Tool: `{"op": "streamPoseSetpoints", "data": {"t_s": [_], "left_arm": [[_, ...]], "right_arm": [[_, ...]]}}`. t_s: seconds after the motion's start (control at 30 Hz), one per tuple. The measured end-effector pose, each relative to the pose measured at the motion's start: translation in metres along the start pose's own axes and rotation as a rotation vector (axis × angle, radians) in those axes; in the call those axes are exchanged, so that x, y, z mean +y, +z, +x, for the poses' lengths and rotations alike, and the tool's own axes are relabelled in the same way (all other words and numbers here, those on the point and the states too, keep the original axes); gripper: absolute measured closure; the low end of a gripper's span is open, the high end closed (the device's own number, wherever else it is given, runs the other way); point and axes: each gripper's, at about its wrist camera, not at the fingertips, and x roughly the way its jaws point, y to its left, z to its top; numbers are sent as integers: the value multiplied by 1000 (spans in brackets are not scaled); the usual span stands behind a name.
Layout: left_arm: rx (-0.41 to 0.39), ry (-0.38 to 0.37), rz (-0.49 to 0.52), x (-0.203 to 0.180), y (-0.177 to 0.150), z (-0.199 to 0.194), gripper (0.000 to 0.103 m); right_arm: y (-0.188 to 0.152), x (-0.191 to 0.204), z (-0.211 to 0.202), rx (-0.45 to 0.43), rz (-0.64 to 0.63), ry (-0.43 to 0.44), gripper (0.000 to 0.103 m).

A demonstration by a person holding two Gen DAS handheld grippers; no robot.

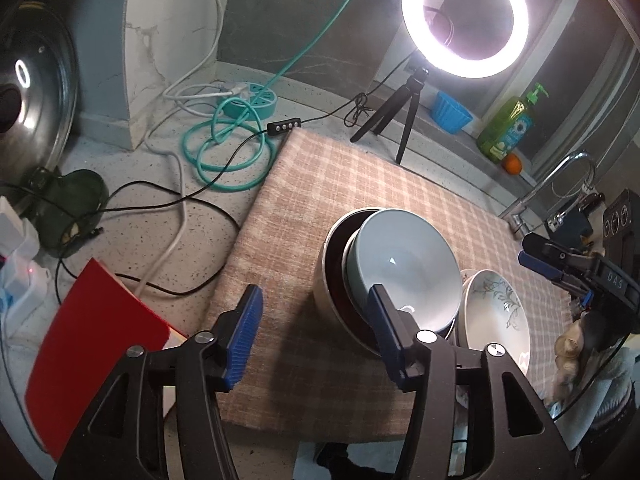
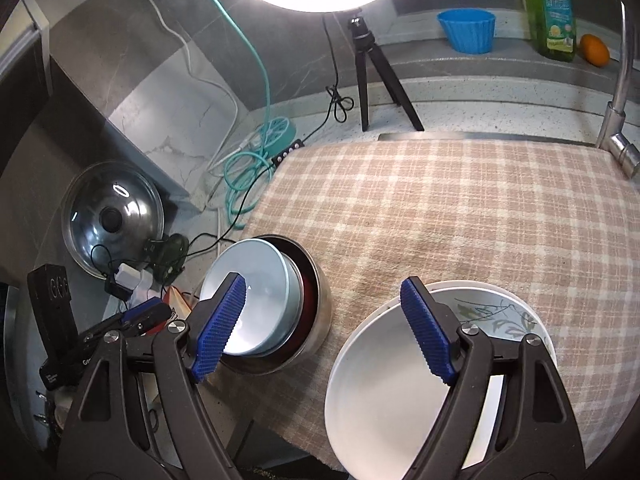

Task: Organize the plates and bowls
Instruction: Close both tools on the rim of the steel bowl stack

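Note:
A pale blue bowl [image 1: 404, 264] sits tilted inside a steel bowl with a dark red inside [image 1: 334, 280] on the checked cloth [image 1: 320, 184]. To its right lies a white plate with a leaf pattern [image 1: 496, 312]. My left gripper [image 1: 316, 328] is open, its right finger over the blue bowl's near rim. In the right wrist view my right gripper [image 2: 324, 324] is open above the cloth, between the blue bowl [image 2: 256, 280] in the steel bowl [image 2: 316, 308] and a plain white plate [image 2: 384, 380] that lies on the leaf-pattern plate [image 2: 500, 312].
A ring light on a tripod [image 1: 464, 16] stands at the back of the cloth. Cables and a teal hose [image 1: 228, 148] lie on the counter to the left, with a pot lid [image 1: 36, 100] and a red board [image 1: 92, 352]. A tap [image 2: 620, 120], a blue cup [image 2: 466, 30] and a soap bottle [image 2: 552, 8] stand at the right.

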Motion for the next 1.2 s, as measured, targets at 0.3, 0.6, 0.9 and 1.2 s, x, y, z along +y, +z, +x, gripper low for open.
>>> {"op": "streamPoseSetpoints", "data": {"t_s": [0.3, 0.6, 0.9, 1.2], "left_arm": [[33, 7, -37, -2, -6, 4, 41], [68, -6, -67, 4, -6, 15, 61], [94, -38, -73, 4, -1, 25, 70], [126, -50, -89, 9, 3, 40, 76]], "right_arm": [[-10, 9, -2, -51, -63, -70, 21], [-12, 3, 8, 28, -35, -140, 23], [-13, 2, 33, 138, 0, -56, 54], [-13, 3, 56, 191, 1, -50, 69]]}}
